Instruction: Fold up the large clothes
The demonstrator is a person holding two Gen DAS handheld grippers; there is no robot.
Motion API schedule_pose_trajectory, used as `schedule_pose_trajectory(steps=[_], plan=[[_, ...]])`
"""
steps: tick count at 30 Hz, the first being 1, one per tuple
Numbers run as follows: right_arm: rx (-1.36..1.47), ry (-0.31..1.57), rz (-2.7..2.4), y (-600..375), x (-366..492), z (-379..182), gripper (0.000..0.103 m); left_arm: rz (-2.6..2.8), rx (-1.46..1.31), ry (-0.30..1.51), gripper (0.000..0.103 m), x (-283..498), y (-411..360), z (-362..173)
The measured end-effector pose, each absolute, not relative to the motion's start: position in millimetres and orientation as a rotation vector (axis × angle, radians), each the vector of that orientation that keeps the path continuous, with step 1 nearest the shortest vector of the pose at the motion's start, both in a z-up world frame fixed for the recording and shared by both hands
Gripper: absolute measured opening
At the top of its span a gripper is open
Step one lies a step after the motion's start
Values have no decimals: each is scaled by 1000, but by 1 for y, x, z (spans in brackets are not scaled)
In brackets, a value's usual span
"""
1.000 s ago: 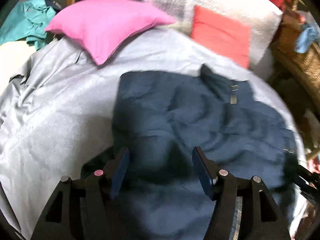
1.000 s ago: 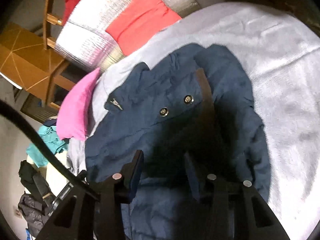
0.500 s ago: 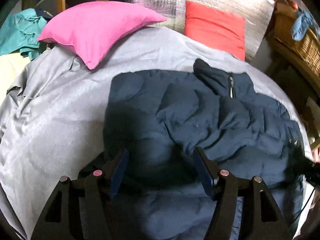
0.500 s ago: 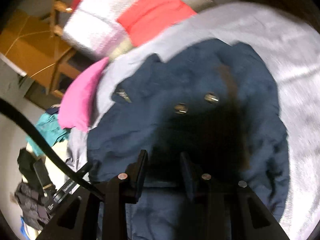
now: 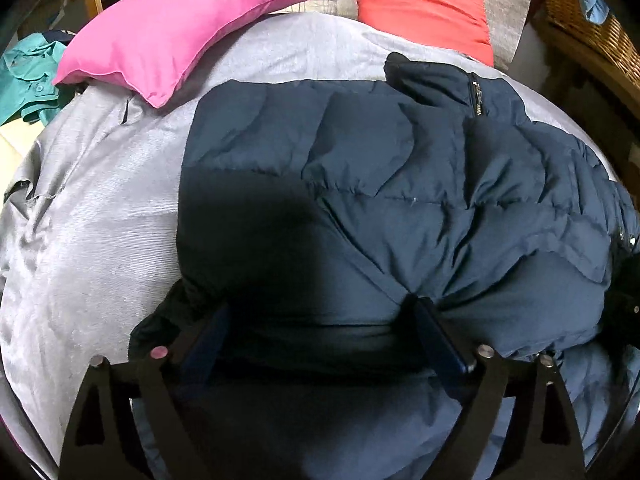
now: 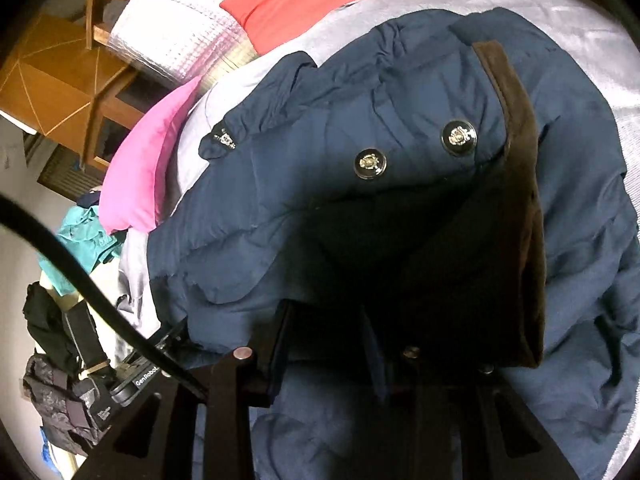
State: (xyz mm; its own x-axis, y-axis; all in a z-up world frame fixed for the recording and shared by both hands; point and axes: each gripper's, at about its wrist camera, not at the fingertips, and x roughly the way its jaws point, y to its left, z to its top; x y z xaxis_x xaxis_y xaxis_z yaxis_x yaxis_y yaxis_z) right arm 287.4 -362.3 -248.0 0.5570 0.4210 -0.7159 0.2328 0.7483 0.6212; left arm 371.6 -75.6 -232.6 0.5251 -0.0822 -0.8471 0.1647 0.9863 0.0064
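A navy padded jacket (image 5: 400, 184) lies on the grey bed cover (image 5: 100, 220), its zipped collar toward the pillows. My left gripper (image 5: 320, 312) sits low over the jacket's near edge. Its jaws are opening wide, and a puffy fold bulges between them without being pinched. In the right wrist view the jacket (image 6: 320, 184) shows two metal buttons and a brown-trimmed edge. My right gripper (image 6: 326, 312) is shut on dark jacket fabric right under that edge; shadow hides the pads.
A pink pillow (image 5: 172, 28) and a red cushion (image 5: 420, 4) lie at the head of the bed. A wicker basket (image 5: 592, 20) stands to the right. Teal clothing (image 5: 28, 80) lies off the left side. A wooden chair (image 6: 72, 80) stands beyond the bed.
The left jaws have spread much wider and the left gripper has sunk toward the jacket. The right gripper has narrowed a little on the fabric and shifted sideways.
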Motion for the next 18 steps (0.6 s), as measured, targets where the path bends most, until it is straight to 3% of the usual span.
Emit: schedule_pose_trajectory(steps=[4, 14, 18], plan=[[735, 991, 125, -360, 289, -247, 38, -142, 76, 1010, 100, 378, -72, -240], [821, 1003, 139, -368, 286, -247, 38, -134, 38, 1032, 101, 378, -66, -235], [855, 1021, 152, -371, 281, -239, 41, -82, 8, 950, 101, 368, -58, -213]])
